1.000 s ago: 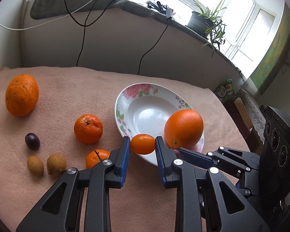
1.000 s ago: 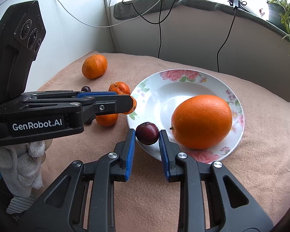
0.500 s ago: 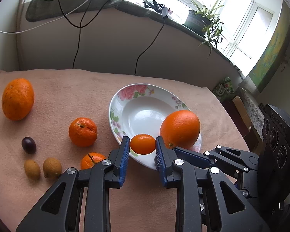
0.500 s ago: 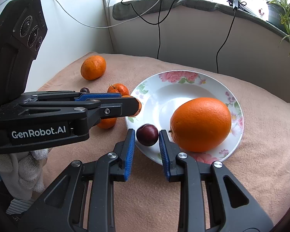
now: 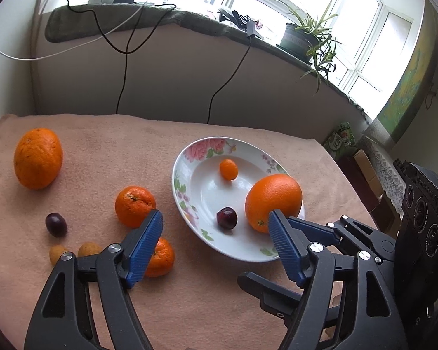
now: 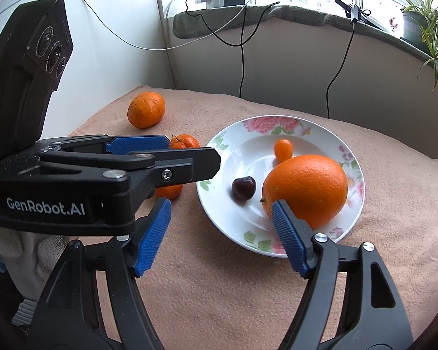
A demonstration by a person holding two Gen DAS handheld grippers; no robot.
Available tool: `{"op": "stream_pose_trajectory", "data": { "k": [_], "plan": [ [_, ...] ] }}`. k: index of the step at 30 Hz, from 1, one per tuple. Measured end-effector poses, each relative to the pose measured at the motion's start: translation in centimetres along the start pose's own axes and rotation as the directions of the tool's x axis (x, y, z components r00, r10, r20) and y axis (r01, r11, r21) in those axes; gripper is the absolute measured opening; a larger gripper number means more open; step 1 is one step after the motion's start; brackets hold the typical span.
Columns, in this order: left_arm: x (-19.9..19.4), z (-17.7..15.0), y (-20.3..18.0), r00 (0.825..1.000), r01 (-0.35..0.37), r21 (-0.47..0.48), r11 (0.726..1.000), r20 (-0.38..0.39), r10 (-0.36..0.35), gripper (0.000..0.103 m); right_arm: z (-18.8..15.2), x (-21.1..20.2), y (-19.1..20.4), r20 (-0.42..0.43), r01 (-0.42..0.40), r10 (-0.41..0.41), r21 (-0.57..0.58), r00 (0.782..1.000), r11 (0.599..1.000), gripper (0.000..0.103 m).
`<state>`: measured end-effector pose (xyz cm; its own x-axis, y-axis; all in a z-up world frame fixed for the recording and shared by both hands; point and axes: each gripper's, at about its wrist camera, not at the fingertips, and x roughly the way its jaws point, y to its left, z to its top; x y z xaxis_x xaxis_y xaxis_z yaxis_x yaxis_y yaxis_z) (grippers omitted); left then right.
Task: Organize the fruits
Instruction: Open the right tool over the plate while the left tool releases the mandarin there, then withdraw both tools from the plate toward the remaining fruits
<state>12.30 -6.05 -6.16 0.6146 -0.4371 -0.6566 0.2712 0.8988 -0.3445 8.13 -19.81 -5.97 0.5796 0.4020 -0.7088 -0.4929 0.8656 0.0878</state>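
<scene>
I hold both grippers low over the bench (image 5: pixel 219 306), side by side, pointing at the plate (image 5: pixel 187 204). Left gripper (image 5: pixel 214 246) and right gripper (image 6: pixel 220 237) have jaws wide, empty. On the plate lie the big orange (image 5: pixel 273 201), the cherry (image 5: pixel 227 218) and the small kumquat (image 5: pixel 228 169).

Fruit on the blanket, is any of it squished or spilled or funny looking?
Nothing looks squished or spilled. The plate holds a big orange, a tiny orange and a dark cherry. The only untidy thing: other fruit, like the orange on the blanket, isn't on the plate yet.
</scene>
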Motion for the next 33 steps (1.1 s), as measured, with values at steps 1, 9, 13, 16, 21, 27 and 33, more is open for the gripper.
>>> {"op": "stream_pose_trajectory", "data": {
  "k": [1, 9, 13, 16, 21, 27, 33],
  "plan": [
    [-0.1, 0.0, 0.0, 1.000, -0.006, -0.001, 1.000, 0.004, 0.006, 0.078, 0.0, -0.1, 0.0, 0.002, -0.002, 0.002, 0.001, 1.000, 1.000, 0.078],
    [-0.4, 0.0, -0.1, 0.999, -0.039, 0.012, 0.999, 0.021, 0.039, 0.080, 0.1, -0.3, 0.0, -0.014, -0.008, 0.008, 0.002, 1.000, 1.000, 0.078],
    [-0.7, -0.1, 0.2, 0.999, -0.044, 0.007, 0.999, 0.023, 0.044, 0.080, 0.2, -0.4, 0.0, -0.016, -0.016, 0.016, 0.006, 1.000, 1.000, 0.078],
    [-0.9, -0.2, 0.6, 0.999, -0.047, -0.002, 0.999, 0.027, 0.047, 0.080, 0.4, -0.5, 0.1, -0.011, -0.012, 0.012, 0.003, 1.000, 1.000, 0.078],
    [-1.6, -0.3, 1.5, 0.997, -0.062, -0.016, 0.998, 0.038, 0.063, 0.080, 0.8, -0.4, 0.5, -0.010, -0.010, 0.010, -0.007, 1.000, 1.000, 0.078],
    [-2.7, -0.2, 2.8, 0.994, -0.091, -0.034, 0.995, 0.061, 0.093, 0.080, 1.3, -0.2, 0.6, -0.011, -0.012, 0.012, -0.005, 1.000, 1.000, 0.078],
    [-3.7, -0.2, 4.5, 0.989, -0.118, -0.061, 0.991, 0.078, 0.123, 0.080, 2.3, 0.3, 0.8, -0.016, -0.030, 0.030, 0.001, 0.999, 1.000, 0.078]
  ]
}}
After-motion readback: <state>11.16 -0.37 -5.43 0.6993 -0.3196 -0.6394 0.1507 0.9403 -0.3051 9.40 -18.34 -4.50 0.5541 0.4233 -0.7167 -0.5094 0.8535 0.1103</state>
